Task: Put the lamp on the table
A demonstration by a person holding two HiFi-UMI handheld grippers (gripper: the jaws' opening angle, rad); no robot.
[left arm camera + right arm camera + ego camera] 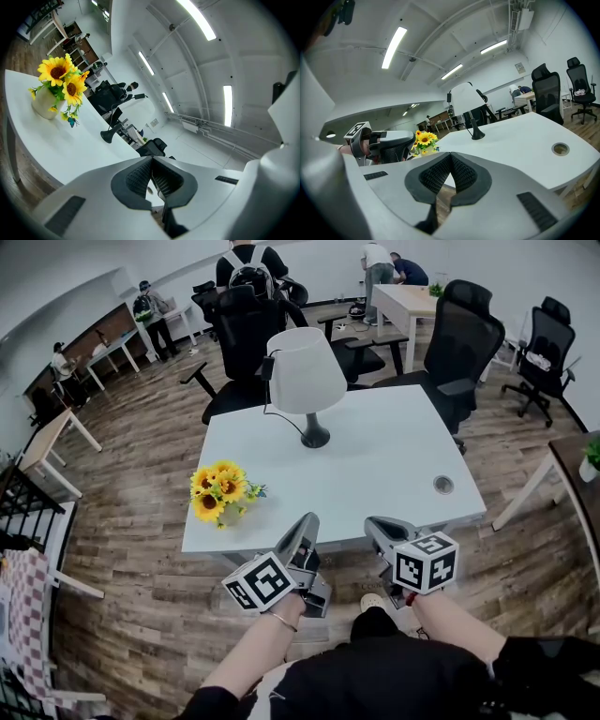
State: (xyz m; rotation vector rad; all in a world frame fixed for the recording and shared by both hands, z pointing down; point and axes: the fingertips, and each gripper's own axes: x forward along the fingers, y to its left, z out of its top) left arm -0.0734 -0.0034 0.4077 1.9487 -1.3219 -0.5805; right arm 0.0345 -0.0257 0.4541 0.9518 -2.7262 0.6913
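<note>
A lamp (307, 376) with a white shade and a black base stands upright on the white table (394, 465), near its far edge. The lamp also shows in the left gripper view as a black base (108, 136) and in the right gripper view as a lamp (469, 105). My left gripper (307, 524) is held just short of the table's near edge, shut and empty. My right gripper (377, 527) is beside it, shut and empty too. Both are well apart from the lamp.
A small vase of sunflowers (220, 491) sits at the table's near left. A round cable hole (443, 485) is at the near right. Black office chairs (459, 343) crowd the far side. People stand at desks (408, 304) further back.
</note>
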